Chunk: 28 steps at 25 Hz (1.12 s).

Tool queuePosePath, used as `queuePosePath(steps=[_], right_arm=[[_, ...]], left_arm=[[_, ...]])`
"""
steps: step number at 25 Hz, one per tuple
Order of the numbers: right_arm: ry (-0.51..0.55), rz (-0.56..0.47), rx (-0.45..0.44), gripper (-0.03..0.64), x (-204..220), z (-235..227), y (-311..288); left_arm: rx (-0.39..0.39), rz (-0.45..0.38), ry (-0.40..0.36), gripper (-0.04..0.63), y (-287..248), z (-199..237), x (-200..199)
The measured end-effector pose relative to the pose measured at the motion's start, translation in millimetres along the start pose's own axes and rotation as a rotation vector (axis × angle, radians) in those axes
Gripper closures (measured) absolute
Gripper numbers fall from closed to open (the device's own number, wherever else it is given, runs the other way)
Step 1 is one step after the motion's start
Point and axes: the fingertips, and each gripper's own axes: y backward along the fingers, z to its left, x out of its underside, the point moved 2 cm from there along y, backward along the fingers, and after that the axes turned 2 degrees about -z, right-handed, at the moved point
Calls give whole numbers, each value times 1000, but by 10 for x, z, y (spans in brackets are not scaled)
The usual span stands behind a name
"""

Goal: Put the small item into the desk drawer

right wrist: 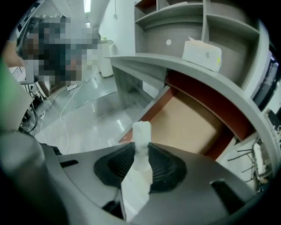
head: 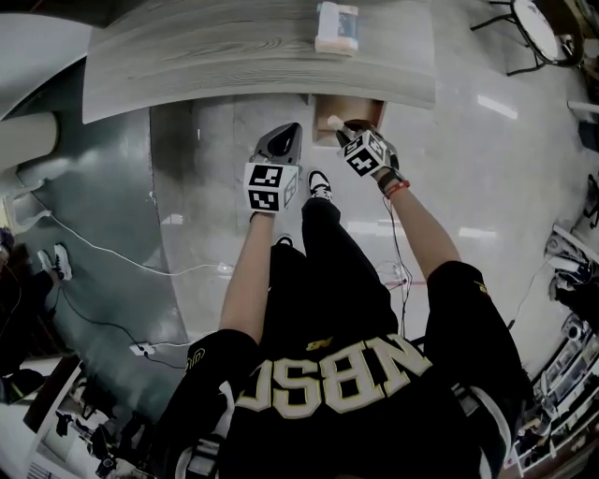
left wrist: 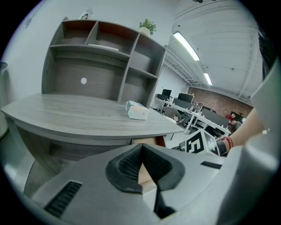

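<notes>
The small item [right wrist: 142, 137] is a white, crumpled stick-like piece, and my right gripper [right wrist: 141, 151] is shut on it, its top poking out past the pads. In the head view this gripper [head: 348, 131] hangs just over the front of the open desk drawer [head: 367, 114], with the white item [head: 334, 122] at its tip. The drawer [right wrist: 189, 125] has a reddish-brown frame and a bare tan floor. My left gripper [head: 284, 140] is beside it to the left, below the desk edge. Its jaws [left wrist: 141, 150] meet at the tips with nothing held.
The grey wood-grain desk [head: 215, 56] curves across the top, with a tissue box [head: 337, 28] on it above the drawer. A shelf unit [left wrist: 105, 61] stands at the desk's back. Cables [head: 112, 257] trail on the glossy floor at left. The person's legs and shoe [head: 320, 184] are under the grippers.
</notes>
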Motion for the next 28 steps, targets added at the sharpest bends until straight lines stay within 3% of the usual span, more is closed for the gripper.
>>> queuePosePath(steps=[5, 18, 25, 28], right_arm=[[57, 31, -32, 509, 100, 20, -237], [357, 149, -82, 509, 261, 74, -757], [516, 171, -140, 505, 279, 127, -867], [522, 178, -156, 493, 290, 147, -845]], left_arm=[[-10, -9, 4, 581, -25, 54, 80], [-26, -20, -45, 581, -139, 214, 271], [-54, -11, -24, 581, -150, 334, 430], [-62, 4, -7, 581, -100, 363, 503]])
